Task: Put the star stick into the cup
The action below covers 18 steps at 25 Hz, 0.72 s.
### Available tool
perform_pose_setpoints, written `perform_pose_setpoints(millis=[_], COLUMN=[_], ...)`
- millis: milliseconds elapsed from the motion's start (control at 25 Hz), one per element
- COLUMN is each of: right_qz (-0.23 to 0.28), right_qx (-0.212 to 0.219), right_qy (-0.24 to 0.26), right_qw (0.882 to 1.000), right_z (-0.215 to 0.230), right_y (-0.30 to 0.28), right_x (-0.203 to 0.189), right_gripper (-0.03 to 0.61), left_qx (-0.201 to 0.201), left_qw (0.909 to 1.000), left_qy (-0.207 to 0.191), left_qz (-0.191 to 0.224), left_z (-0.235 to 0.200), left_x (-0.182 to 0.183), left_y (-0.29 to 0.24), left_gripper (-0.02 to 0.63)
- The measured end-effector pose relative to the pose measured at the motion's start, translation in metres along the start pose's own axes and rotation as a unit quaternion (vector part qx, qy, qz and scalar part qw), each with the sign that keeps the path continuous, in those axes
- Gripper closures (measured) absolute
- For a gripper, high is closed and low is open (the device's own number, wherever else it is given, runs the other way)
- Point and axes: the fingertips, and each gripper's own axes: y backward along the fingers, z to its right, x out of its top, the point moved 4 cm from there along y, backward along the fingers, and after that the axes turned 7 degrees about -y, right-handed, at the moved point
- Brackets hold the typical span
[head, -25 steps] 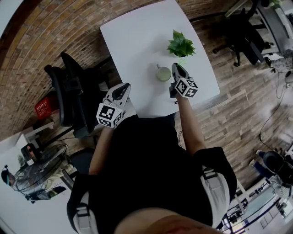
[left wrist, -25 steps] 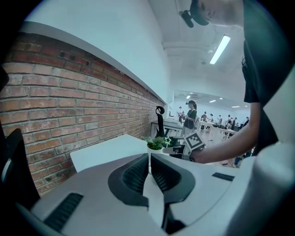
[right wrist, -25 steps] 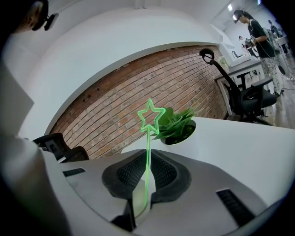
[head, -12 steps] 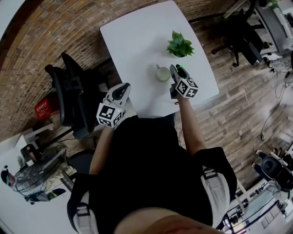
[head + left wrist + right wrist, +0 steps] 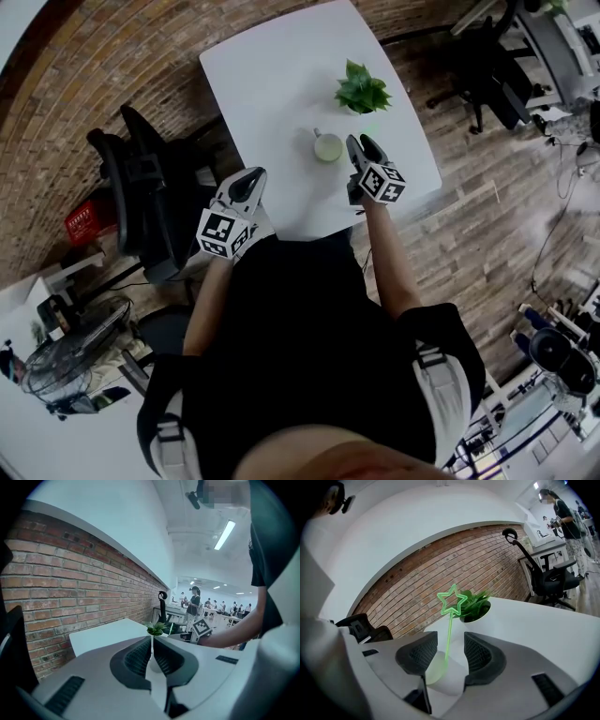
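Note:
A thin green stick with an outlined star (image 5: 452, 600) at its top stands in the pale cup (image 5: 440, 670), leaning slightly. The stick rises between the two fingers of my right gripper (image 5: 449, 651). Its jaws are opening, with a gap on each side of the stick, so the pads do not press it. In the head view the cup (image 5: 328, 147) sits mid-table just left of the right gripper (image 5: 361, 148). My left gripper (image 5: 246, 183) hangs off the table's near left corner, shut and empty (image 5: 151, 651).
A small potted plant (image 5: 361, 91) stands on the white table (image 5: 272, 75) just beyond the cup. A black office chair (image 5: 141, 197) is left of the table, against the brick wall. More chairs and desks stand to the right. People stand far off in the room.
My right gripper's jaws have parted and let go of the star stick, which now stands in the cup. The left gripper has stayed where it was.

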Motion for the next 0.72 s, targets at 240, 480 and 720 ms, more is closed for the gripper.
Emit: perform_pose_setpoints(millis=[240,480,720], right_qz=[-0.03,-0.054,-0.066], right_qx=[-0.001,0.001,-0.006], right_qy=[0.025,0.055,0.132], right_qw=[0.999,0.997,0.989], right_z=[0.002,0.0,-0.007], right_y=[0.017,0.032,0.049], right_x=[-0.007,-0.013,-0.004], right_gripper=[0.414,0.519,0.581], left_qx=[0.002,0.009,0.019], left_qw=[0.9999,0.9996,0.9993], left_qy=[0.013,0.027,0.03], left_qz=[0.008,0.008,0.011], left_z=[0.011,0.021,0.029], left_x=[0.001,-0.006,-0.007], left_y=[-0.001,0.004,0.007], left_gripper=[0.583,0.583,0.583])
